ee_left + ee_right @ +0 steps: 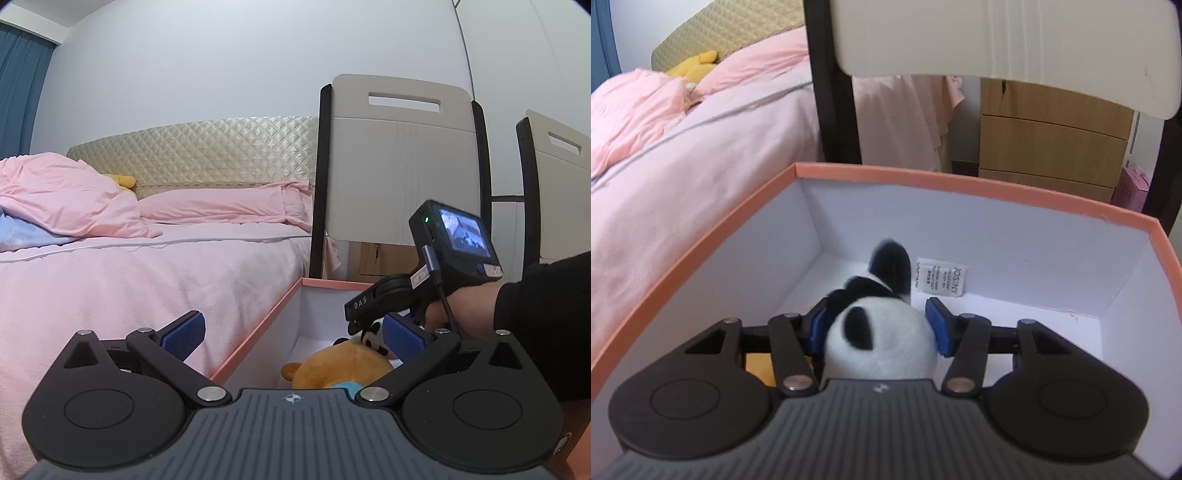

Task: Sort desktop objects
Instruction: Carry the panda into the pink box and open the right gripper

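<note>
A white box with a salmon-pink rim [960,186] stands beside the bed. My right gripper [879,326] reaches down inside it with a black-and-white panda plush [882,343] between its blue pads; the right pad stands slightly off the plush, so the jaws look parted. In the left wrist view the same box rim [258,325] shows, with an orange bear plush [343,365] lying inside and the panda [373,338] under the right gripper [360,325]. My left gripper [293,338] is wide open and empty above the box's near edge.
A white desiccant packet [940,281] leans on the box's back wall. The pink bed [129,266] lies left. Two chair backs [402,162] and a wooden drawer unit [1052,136] stand behind the box. A yellow plush [696,64] lies on the bed.
</note>
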`<action>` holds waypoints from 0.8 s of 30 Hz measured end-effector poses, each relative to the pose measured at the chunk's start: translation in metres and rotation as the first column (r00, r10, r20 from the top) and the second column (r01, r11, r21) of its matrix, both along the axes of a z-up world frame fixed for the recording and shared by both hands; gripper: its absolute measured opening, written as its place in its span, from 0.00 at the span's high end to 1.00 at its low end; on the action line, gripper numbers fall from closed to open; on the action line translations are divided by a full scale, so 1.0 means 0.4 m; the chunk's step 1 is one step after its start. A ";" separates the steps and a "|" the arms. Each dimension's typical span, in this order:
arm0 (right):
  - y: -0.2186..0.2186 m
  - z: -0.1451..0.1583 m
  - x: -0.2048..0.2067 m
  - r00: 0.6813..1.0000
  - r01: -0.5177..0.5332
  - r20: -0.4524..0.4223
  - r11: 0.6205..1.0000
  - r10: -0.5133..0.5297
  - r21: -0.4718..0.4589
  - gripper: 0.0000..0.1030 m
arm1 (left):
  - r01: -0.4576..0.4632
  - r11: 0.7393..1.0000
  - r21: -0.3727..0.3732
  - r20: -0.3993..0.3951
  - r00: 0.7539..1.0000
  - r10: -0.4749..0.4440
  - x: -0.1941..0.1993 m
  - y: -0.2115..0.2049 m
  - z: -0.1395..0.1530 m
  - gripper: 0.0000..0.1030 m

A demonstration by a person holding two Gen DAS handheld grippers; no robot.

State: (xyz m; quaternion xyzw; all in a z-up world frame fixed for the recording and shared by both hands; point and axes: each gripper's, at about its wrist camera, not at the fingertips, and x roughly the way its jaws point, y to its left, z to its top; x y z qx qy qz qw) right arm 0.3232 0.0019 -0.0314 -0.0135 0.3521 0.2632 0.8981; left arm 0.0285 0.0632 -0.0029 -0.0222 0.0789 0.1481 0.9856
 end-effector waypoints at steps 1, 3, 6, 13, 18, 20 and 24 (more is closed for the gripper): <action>-0.004 0.011 -0.006 1.000 -0.001 0.015 1.000 0.001 -0.002 0.31 | 0.003 1.000 0.000 0.001 1.000 -0.003 0.000 0.000 0.000 0.00; -0.017 0.040 -0.024 0.998 -0.009 0.057 1.000 0.008 0.008 0.13 | 0.008 1.000 0.000 0.002 1.000 -0.008 0.000 0.000 0.001 0.00; -0.045 0.093 -0.062 0.993 -0.026 0.116 0.999 0.023 0.024 0.08 | 0.017 1.000 0.003 0.007 1.000 -0.017 -0.003 -0.002 0.002 0.00; -0.169 0.186 -0.183 0.973 0.008 0.231 0.999 -0.020 0.052 0.04 | 0.036 0.999 0.005 0.020 0.999 -0.037 -0.011 -0.015 0.007 0.00; -0.286 0.214 -0.295 0.953 0.056 0.292 0.995 -0.078 0.084 0.02 | 0.063 0.998 0.014 0.007 0.998 -0.063 -0.010 -0.036 0.001 0.00; -0.336 0.215 -0.343 0.943 0.076 0.315 0.990 -0.109 0.115 0.00 | 0.078 0.997 0.021 0.000 0.997 -0.078 -0.010 -0.049 -0.002 0.00; -0.432 0.202 -0.439 0.924 0.107 0.349 0.983 -0.154 0.149 0.00 | 0.095 0.995 0.040 -0.018 0.995 -0.094 -0.008 -0.086 -0.008 0.00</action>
